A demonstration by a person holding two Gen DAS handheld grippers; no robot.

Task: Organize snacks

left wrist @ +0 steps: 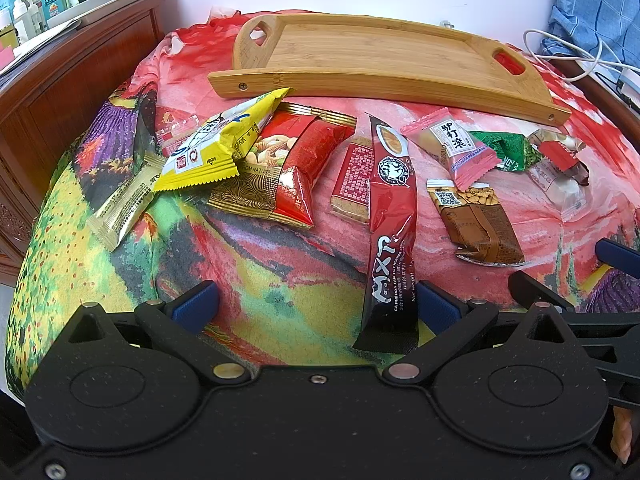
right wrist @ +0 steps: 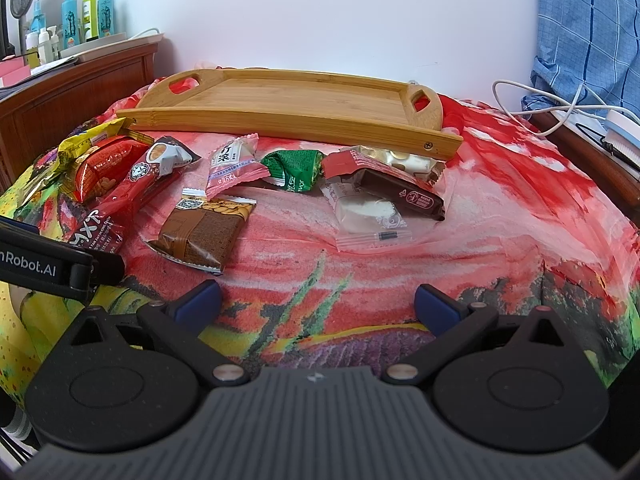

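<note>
Several snack packets lie in a row on a colourful cloth, in front of an empty bamboo tray (left wrist: 360,52) (right wrist: 288,100). From the left: a gold stick (left wrist: 120,204), a yellow bag (left wrist: 216,140), a red nut pack (left wrist: 280,172), a long red coffee stick (left wrist: 390,216) (right wrist: 116,204), a pink candy (left wrist: 460,148) (right wrist: 234,164), a brown peanut pack (left wrist: 480,224) (right wrist: 204,228), a green candy (right wrist: 296,172), a dark red-ended bar (right wrist: 392,188) and a clear white sweet (right wrist: 368,216). My left gripper (left wrist: 316,308) is open near the coffee stick's end. My right gripper (right wrist: 318,304) is open over bare cloth.
A wooden headboard (left wrist: 60,92) with bottles (right wrist: 86,12) on top stands at the left. White cables (right wrist: 560,108) and a blue checked cloth (right wrist: 592,32) lie at the right. A white wall rises behind the tray. The right gripper's fingers (left wrist: 616,256) show at the left view's right edge.
</note>
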